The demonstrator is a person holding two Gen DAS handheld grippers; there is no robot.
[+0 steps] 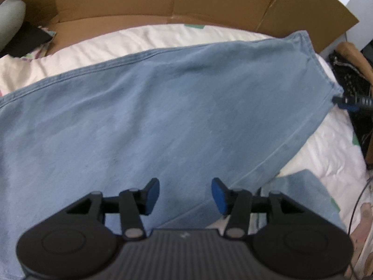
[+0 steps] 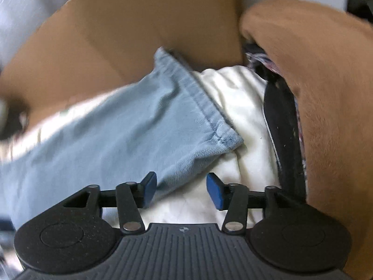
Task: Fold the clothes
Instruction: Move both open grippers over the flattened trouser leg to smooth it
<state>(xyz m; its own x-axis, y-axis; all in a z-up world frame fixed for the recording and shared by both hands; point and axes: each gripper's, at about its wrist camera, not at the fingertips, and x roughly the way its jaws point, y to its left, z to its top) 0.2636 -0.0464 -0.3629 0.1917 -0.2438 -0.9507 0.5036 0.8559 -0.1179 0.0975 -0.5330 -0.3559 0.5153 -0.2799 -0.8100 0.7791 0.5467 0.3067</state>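
Light blue jeans (image 1: 163, 107) lie spread across a white quilt (image 1: 326, 149), one leg reaching to the hem at the far right. My left gripper (image 1: 185, 196) hovers over the denim, open, with nothing between its blue pads. In the left wrist view the other gripper's tip (image 1: 347, 102) shows by the hem corner. In the right wrist view the hem of the jeans (image 2: 209, 114) lies on the white quilt (image 2: 244, 107). My right gripper (image 2: 181, 190) stands open just below that hem, its left pad over the denim edge, gripping nothing.
A brown cardboard sheet (image 1: 163, 0) stands behind the bed. A tan garment (image 2: 326, 81) and dark patterned clothes (image 2: 284, 126) are piled at the right of the hem. A dark item (image 1: 25, 39) and a pale cushion (image 1: 9, 16) sit far left.
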